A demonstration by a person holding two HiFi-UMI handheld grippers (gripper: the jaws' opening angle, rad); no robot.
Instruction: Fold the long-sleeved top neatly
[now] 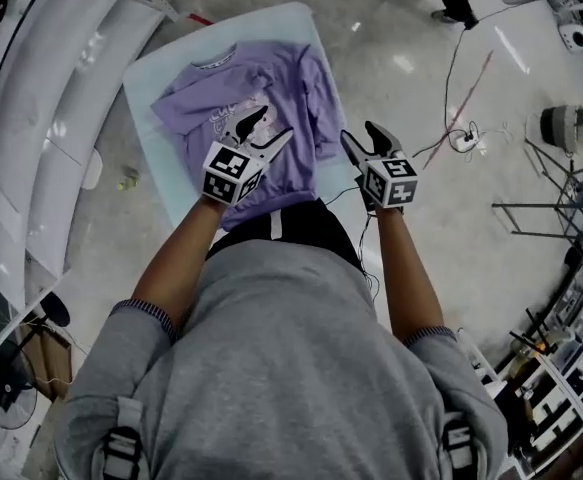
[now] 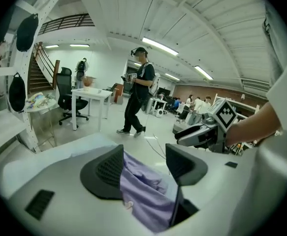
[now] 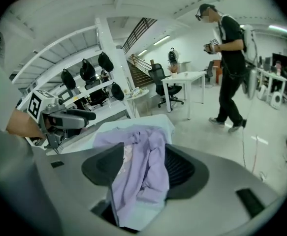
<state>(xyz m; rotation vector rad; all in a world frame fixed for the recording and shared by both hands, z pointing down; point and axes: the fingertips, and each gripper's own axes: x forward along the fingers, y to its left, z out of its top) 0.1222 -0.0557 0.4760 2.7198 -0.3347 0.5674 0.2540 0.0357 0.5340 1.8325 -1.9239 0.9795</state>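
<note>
A person in black (image 2: 139, 90) strides near a white desk (image 2: 91, 93) and office chair (image 2: 66, 90); stairs (image 2: 36, 76) behind

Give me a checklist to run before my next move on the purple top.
1. The left tool is empty, jaws apart: ok.
2. The right tool is empty, jaws apart: ok.
3. The purple long-sleeved fabric top lies smooth: not ok, rumpled.
4. Its near hem rests on the pale blue table: cannot tell, the person's body hides that edge.
5. The right tool is above the top: not ok, it hangs beside it.
</note>
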